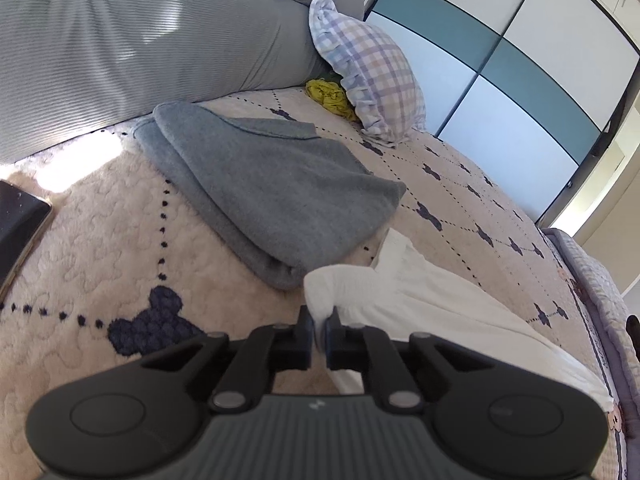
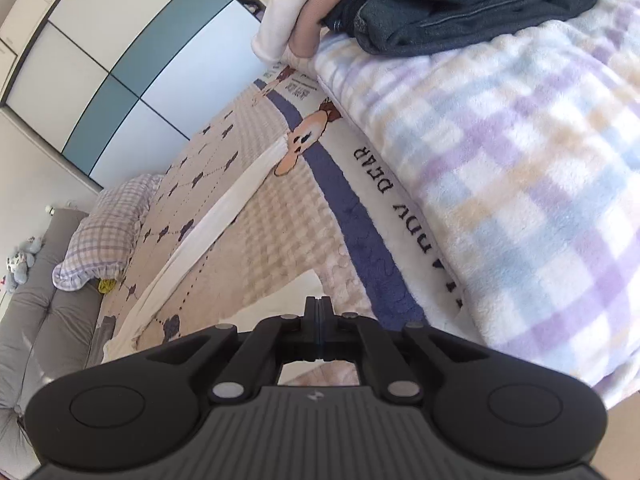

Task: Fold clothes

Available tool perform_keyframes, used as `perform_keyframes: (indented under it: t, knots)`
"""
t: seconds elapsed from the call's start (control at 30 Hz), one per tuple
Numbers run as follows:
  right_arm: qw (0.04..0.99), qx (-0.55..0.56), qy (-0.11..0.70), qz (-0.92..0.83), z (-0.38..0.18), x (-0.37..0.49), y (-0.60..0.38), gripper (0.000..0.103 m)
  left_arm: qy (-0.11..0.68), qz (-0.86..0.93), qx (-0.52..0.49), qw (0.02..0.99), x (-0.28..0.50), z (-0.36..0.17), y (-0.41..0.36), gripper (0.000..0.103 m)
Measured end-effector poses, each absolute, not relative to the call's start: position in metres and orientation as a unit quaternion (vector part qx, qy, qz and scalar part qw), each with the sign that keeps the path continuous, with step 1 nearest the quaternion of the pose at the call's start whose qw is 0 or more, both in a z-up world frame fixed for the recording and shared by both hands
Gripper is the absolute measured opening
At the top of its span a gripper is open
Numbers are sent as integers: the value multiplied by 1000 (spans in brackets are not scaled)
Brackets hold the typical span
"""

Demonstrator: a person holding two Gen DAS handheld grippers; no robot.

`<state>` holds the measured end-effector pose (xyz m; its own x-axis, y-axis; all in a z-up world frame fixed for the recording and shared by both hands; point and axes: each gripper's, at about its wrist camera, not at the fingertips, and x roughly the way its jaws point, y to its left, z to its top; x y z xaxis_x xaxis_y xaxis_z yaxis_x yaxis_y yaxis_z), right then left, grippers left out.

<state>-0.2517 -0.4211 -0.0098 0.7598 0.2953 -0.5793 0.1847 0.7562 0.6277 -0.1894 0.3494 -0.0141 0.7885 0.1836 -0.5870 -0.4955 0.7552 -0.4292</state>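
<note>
A white garment (image 1: pixel 424 292) lies stretched over the beige quilted bed cover (image 1: pixel 100 240). My left gripper (image 1: pixel 320 322) is shut on a bunched corner of it, close to a folded grey garment (image 1: pixel 272 184) ahead. In the right wrist view the white garment (image 2: pixel 224 208) runs as a long taut strip away from my right gripper (image 2: pixel 318 306). The right jaws are pressed together on its near edge (image 2: pixel 280 300).
A dark phone (image 1: pixel 20 220) lies at the left edge. A plaid pillow (image 1: pixel 372 68), a yellow cloth (image 1: pixel 330 94) and a grey headboard cushion (image 1: pixel 140 40) stand behind. A plaid fleece blanket (image 2: pixel 520 184) with dark clothes (image 2: pixel 460 4) lies right of the right gripper.
</note>
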Motion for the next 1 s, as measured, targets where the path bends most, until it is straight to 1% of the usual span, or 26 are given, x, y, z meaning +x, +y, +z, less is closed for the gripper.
perform_keyframes:
  t: [0.1, 0.13, 0.17, 0.2, 0.23, 0.37, 0.4, 0.43, 0.47, 0.5, 0.53, 0.57, 0.7, 0.93, 1.0]
  knots:
    - [852, 361, 377, 40, -31, -248, -418, 8, 274, 194, -298, 894, -187, -24, 350, 6]
    - [846, 371, 380, 41, -37, -244, -417, 16, 275, 196, -295, 894, -188, -26, 349, 5]
    - [841, 381, 382, 42, -43, -241, -415, 26, 275, 198, -293, 894, -188, -26, 348, 5]
    - [835, 391, 384, 42, -50, -237, -414, 48, 275, 199, -292, 894, -188, -27, 349, 5]
    - [834, 393, 386, 37, -54, -235, -414, 53, 275, 200, -293, 894, -189, -27, 350, 5]
    - [809, 440, 387, 36, -75, -224, -421, 51, 276, 203, -291, 893, -191, -27, 353, 4]
    - [806, 447, 385, 43, -77, -221, -421, 49, 276, 204, -291, 893, -190, -27, 353, 4]
    - [804, 453, 383, 49, -80, -219, -420, 43, 277, 204, -291, 893, -190, -28, 354, 4]
    - [803, 453, 384, 52, -82, -216, -418, 40, 277, 205, -291, 892, -190, -28, 354, 4]
    - [804, 450, 385, 49, -84, -214, -416, 29, 277, 205, -292, 892, -190, -28, 354, 4]
    - [806, 447, 386, 45, -87, -214, -415, 7, 277, 206, -292, 892, -189, -29, 353, 3]
    - [804, 450, 387, 43, -90, -215, -415, 3, 277, 207, -291, 892, -189, -28, 353, 3]
    - [824, 421, 376, 39, -69, -218, -411, 2, 275, 206, -291, 893, -188, -23, 354, 3]
    - [861, 398, 307, 70, 10, -216, -422, 2, 267, 188, -286, 901, -185, 0, 350, 3]
    - [864, 393, 306, 75, 19, -225, -422, 2, 270, 187, -286, 900, -185, 0, 351, 3]
